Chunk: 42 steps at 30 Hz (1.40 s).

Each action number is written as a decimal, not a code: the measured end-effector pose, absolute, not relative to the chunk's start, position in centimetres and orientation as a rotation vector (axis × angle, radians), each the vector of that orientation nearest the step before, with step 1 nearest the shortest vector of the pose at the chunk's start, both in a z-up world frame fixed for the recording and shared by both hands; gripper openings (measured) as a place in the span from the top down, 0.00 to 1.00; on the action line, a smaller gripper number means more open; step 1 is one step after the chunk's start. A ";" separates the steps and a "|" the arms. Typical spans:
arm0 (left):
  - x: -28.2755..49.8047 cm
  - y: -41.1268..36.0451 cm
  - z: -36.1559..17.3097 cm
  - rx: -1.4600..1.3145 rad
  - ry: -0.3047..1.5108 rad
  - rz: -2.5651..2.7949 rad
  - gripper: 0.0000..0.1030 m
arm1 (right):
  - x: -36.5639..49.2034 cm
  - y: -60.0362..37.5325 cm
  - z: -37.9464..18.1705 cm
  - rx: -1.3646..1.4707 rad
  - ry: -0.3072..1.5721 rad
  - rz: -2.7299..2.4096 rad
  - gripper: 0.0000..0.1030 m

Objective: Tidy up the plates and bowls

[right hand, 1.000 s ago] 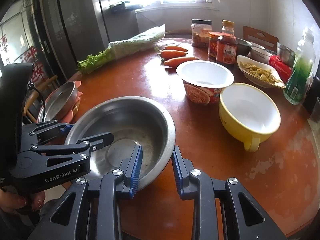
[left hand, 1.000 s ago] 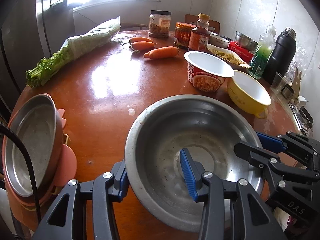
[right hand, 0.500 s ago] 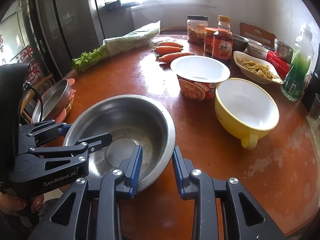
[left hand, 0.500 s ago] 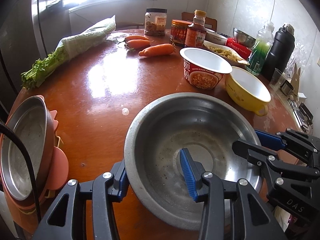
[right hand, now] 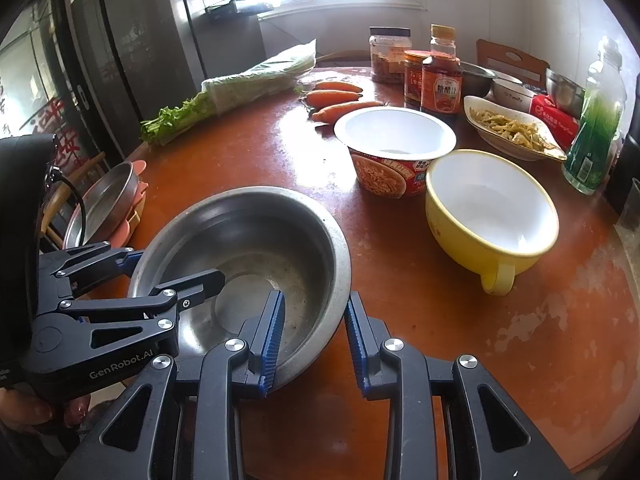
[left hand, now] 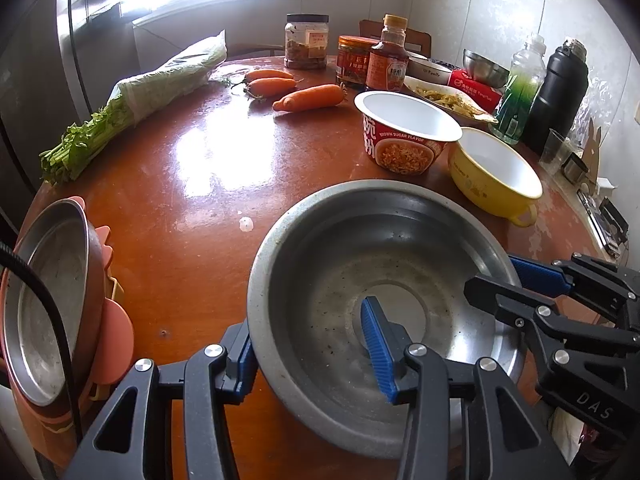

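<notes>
A large steel bowl (left hand: 340,280) (right hand: 248,248) sits at the near edge of the round red-brown table (left hand: 192,184). My left gripper (left hand: 304,320) (right hand: 178,268) straddles its near-left rim, one blue pad outside and one inside, shut on the wall. My right gripper (right hand: 315,298) (left hand: 494,274) clamps the opposite rim the same way. Further right stand a yellow bowl (left hand: 496,176) (right hand: 492,208) with a white inside and a handle, and an empty instant-noodle cup (left hand: 404,132) (right hand: 394,136). A steel plate (left hand: 44,300) (right hand: 108,200) lies on pink plates off the table's left edge.
Carrots (left hand: 312,98), bagged celery (left hand: 160,84), jars and a sauce bottle (left hand: 386,60) crowd the far side. A dish of food (right hand: 512,128), a green bottle (left hand: 520,92) and a black flask (left hand: 556,92) line the right. A hand (right hand: 36,412) holds the left gripper.
</notes>
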State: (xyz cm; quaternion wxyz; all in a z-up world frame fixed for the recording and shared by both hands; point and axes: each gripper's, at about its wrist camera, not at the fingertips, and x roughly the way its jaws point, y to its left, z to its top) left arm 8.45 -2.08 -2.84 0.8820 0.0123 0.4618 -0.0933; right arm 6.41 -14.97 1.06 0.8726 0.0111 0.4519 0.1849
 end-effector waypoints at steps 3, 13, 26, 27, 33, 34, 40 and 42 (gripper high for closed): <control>8.5 -2.2 -2.8 0.025 0.962 -0.194 0.53 | 6.3 -15.0 1.0 0.031 0.946 0.389 0.68; 8.3 -2.3 -2.5 0.033 0.955 -0.185 0.49 | 6.3 -15.5 1.0 0.089 0.954 0.395 0.62; 8.1 -2.0 -1.2 0.038 0.925 -0.157 0.41 | 6.3 -16.4 1.8 0.117 0.937 0.393 0.62; 8.0 -2.0 -0.9 0.037 0.921 -0.159 0.40 | 6.3 -16.4 1.9 0.117 0.936 0.392 0.62; 8.3 -1.8 0.7 0.035 0.892 -0.150 0.38 | 6.7 -16.8 2.9 0.122 0.916 0.392 0.62; 8.4 -1.8 0.9 0.032 0.889 -0.152 0.38 | 6.8 -16.9 3.1 0.122 0.913 0.393 0.62; 9.0 -2.1 2.0 0.039 0.874 -0.153 0.36 | 7.3 -17.4 4.1 0.126 0.896 0.386 0.61; 9.3 -2.2 2.4 0.040 0.872 -0.155 0.36 | 7.6 -17.5 4.4 0.125 0.889 0.382 0.58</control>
